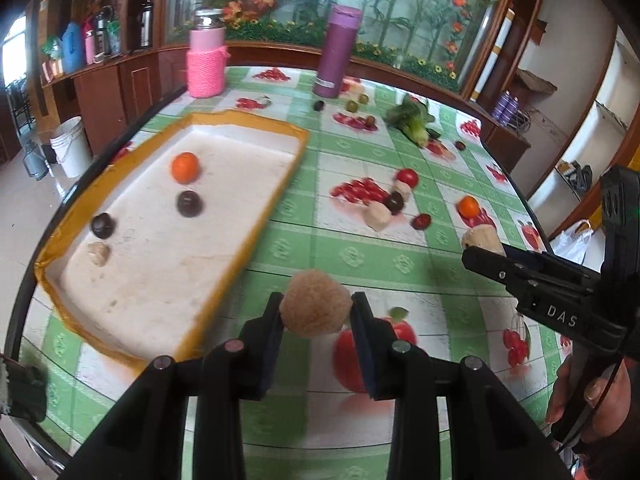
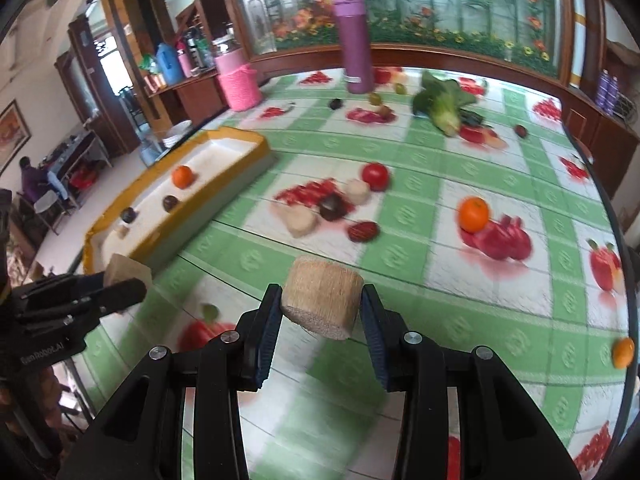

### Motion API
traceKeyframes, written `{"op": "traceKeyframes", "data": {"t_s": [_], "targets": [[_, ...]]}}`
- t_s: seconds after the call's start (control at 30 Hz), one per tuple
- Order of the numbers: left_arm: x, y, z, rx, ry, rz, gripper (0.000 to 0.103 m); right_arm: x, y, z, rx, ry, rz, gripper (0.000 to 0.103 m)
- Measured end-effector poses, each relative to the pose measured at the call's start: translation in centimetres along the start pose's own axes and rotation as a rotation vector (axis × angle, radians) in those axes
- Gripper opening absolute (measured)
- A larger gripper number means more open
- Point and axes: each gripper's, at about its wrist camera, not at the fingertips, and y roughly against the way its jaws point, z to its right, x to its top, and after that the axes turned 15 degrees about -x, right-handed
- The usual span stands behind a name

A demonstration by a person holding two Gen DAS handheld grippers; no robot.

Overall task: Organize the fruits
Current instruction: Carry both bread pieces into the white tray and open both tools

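Left gripper (image 1: 316, 312): clamped on a round tan fruit (image 1: 314, 304), held clear above the tablecloth (image 1: 360, 256), just right of the tray's near end.
Right gripper (image 2: 320, 308): pads pressed on a tan cylinder-shaped piece (image 2: 322, 300), lifted over the green-checked cloth.
Tray (image 1: 248, 240): yellow-rimmed, white inside, lying left on the table; it carries an orange (image 1: 185, 167), two dark fruits (image 1: 189, 203) and a small tan piece (image 1: 99, 254).
Middle of the table: a loose cluster, with a tomato (image 2: 375, 176), a dark fruit (image 2: 332, 207), tan pieces (image 2: 300, 220) and a red date (image 2: 363, 231); another orange (image 2: 473, 214) sits to the right.
Far end: leafy greens (image 2: 440, 108), a purple flask (image 2: 355, 44), a pink-sleeved jar (image 2: 239, 80), small green and dark fruits near the flask.
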Motion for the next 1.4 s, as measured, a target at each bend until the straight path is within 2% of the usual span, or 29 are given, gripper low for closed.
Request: {"op": "traceKeyframes", "data": {"t_s": [0.27,0.6,1.0,1.4], "targets": [[1.0,2.7,-6.2,0.092,0.068,0.05,0.036,4.9,-1.3,-5.7,0.055,0.068,0.024,0.038],[2.1,3.0,-12.3,0.165,0.145,0.061,0.036,10.1,-3.8,-12.2,0.094,0.163,0.041,0.038],[2.6,0.4,-14.2,0.159,0.185,0.016,0.036,11.9,-10.6,-15.7,0.081,0.224,-0.065,0.038],[2.9,-1.2,-14.9,0.2,0.192,-0.007,0.036,12.0,-14.3,-17.6,0.099,0.309,-0.109,0.038]]}}
